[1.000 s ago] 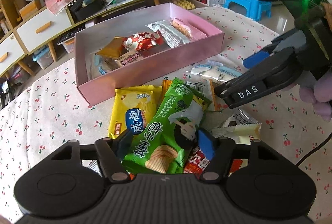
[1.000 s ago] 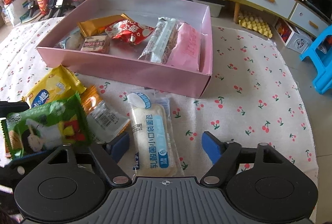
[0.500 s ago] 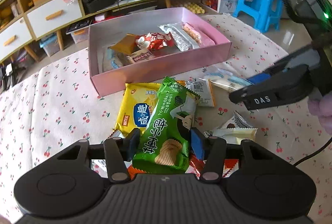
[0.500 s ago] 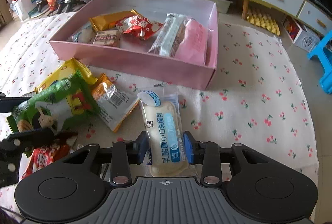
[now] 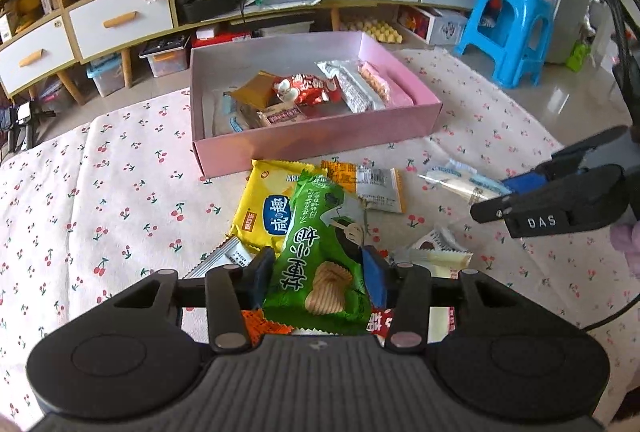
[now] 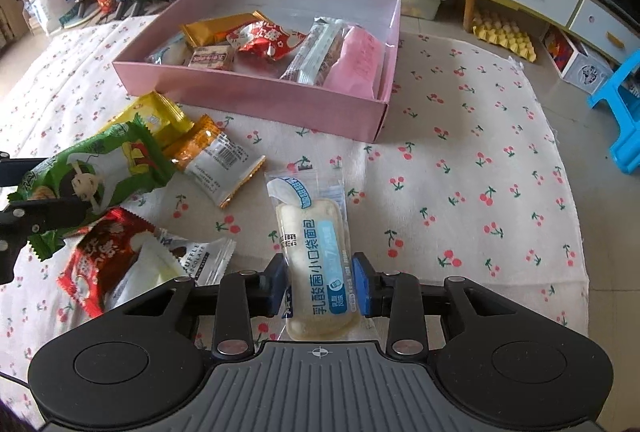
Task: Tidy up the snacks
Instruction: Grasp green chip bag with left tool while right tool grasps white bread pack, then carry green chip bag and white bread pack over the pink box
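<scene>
With both grips made, the carrying step stands next: left gripper (image 5: 318,278), jaws just closed, clamps the green crinkled chip bag (image 5: 320,252); right gripper (image 6: 320,282) pinches the clear-wrapped white bread bun (image 6: 316,256). Beyond, yellow (image 5: 268,207) and orange (image 6: 212,159) packets lie on the cherry-print cloth (image 6: 460,171). The pink cardboard box (image 6: 256,99), partly filled, requires a lift over its near wall.

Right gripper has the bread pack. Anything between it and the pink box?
Nothing visible. The right gripper is shut on the bread pack; only bare cherry-print cloth lies up to the pink box. Its near wall must be cleared; the space inside looks partly free.
</scene>
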Action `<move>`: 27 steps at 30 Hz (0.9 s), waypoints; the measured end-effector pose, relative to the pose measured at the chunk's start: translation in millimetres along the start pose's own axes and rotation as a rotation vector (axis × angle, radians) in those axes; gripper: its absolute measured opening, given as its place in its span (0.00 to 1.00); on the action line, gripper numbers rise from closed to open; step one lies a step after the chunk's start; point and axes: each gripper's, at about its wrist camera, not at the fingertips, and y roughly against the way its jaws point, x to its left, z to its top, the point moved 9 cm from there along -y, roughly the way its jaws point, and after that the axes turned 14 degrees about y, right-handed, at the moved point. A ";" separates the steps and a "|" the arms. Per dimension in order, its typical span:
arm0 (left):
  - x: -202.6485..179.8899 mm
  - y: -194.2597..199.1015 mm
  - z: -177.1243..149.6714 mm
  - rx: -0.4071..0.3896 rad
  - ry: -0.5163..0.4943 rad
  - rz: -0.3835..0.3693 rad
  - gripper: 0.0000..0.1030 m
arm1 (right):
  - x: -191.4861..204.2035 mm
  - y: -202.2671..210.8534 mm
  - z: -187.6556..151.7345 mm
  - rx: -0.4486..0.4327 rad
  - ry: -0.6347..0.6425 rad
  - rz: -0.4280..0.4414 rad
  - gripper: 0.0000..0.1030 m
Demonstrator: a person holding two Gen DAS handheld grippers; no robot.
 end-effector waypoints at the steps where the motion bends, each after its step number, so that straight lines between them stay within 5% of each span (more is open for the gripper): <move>1: -0.2 1.8 0.5 -0.005 0.006 -0.002 0.42 | -0.1 2.7 0.0 -0.005 -0.006 0.003 0.32; 17: 12.0 18.4 34.3 -0.115 0.155 -0.035 0.41 | -12.2 28.8 28.9 -0.117 -0.228 0.092 0.32; 27: 34.7 4.1 70.1 -0.193 0.236 0.011 0.41 | -31.2 19.6 59.9 -0.198 -0.428 0.149 0.32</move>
